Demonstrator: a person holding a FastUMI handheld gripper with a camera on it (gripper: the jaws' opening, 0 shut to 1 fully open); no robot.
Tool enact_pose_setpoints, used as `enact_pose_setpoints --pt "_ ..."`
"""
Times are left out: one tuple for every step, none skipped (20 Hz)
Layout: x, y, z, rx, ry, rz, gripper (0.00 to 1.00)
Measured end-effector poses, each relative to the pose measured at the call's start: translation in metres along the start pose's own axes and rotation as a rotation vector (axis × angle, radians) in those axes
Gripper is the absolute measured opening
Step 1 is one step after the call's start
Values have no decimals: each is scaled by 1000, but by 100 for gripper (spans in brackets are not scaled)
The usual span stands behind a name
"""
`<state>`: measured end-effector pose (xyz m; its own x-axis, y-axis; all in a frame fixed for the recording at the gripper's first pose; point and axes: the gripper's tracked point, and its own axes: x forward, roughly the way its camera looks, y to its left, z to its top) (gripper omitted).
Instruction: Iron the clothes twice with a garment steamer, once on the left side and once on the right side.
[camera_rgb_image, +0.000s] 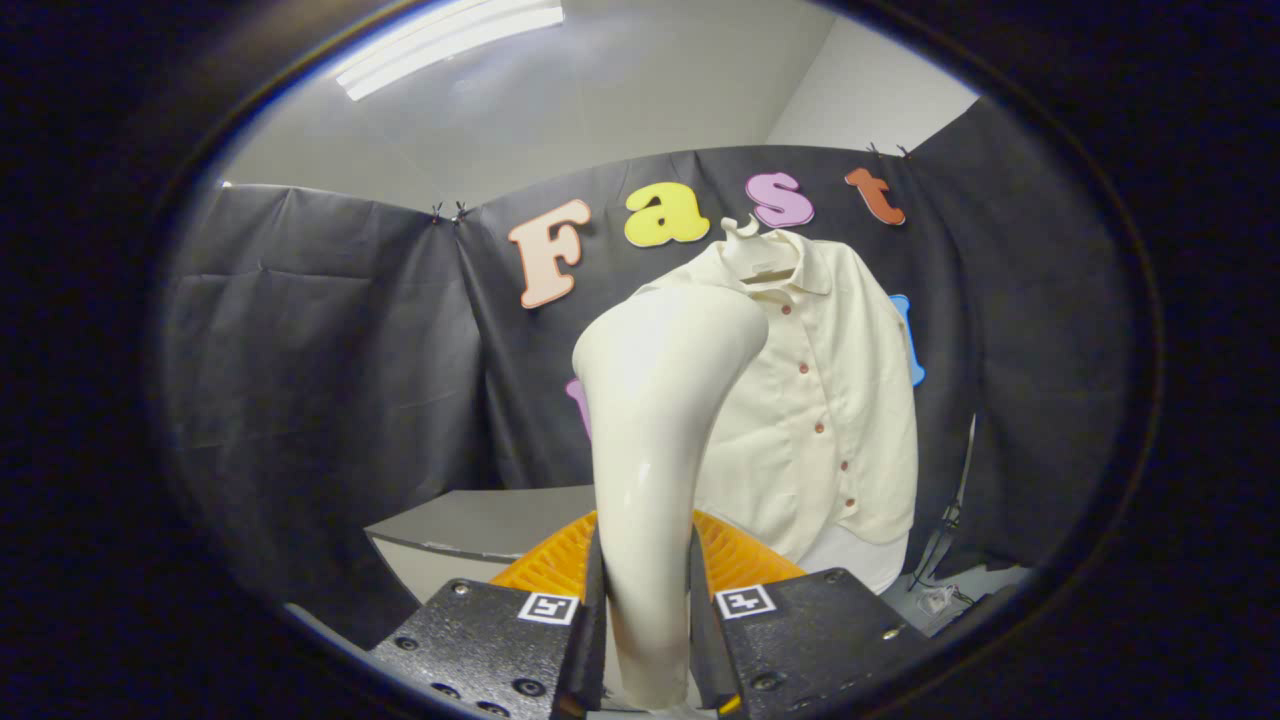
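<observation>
A cream garment steamer (655, 440) stands upright between my fingers, its handle pinched from both sides and its broad head rising in front of me. My gripper (648, 605) is shut on that handle. Beyond the steamer hangs a cream button-up shirt (830, 400) on a pale hanger (745, 250), against the black cloth wall. The steamer's head covers the shirt's left part; it stands short of the fabric, and I cannot tell by how much.
A grey table top (480, 525) lies low to the left, beyond my fingers. An orange ribbed thing (735, 555) shows just behind the steamer's handle. Cables and a small plug (940, 590) lie low at the right, below the shirt.
</observation>
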<state>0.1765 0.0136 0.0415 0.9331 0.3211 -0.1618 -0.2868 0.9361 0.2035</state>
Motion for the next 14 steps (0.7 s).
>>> enact_pose_setpoints --pt "-5 5 1 1 0 -21 36" --pt "-11 11 8 10 -32 -38 35" --pt "-15 20 13 9 -64 -47 36" --pt "-20 28 13 9 -73 -53 36" --pt "-23 34 9 -5 -63 -64 35" --pt "-27 35 3 -20 -54 -85 35" --pt "-31 37 0 -34 -53 -112 36" --pt "-35 40 -4 -44 -54 -135 36" --pt "-39 47 -7 -60 -57 -148 36" --pt "-40 56 -10 -68 -70 -148 36" --pt "-43 68 -14 -86 -75 -137 36" --pt "-47 77 -20 -99 -80 -125 36" --pt "-48 85 -26 -112 -82 -119 36" --pt "-50 90 -32 -122 -86 -117 36"
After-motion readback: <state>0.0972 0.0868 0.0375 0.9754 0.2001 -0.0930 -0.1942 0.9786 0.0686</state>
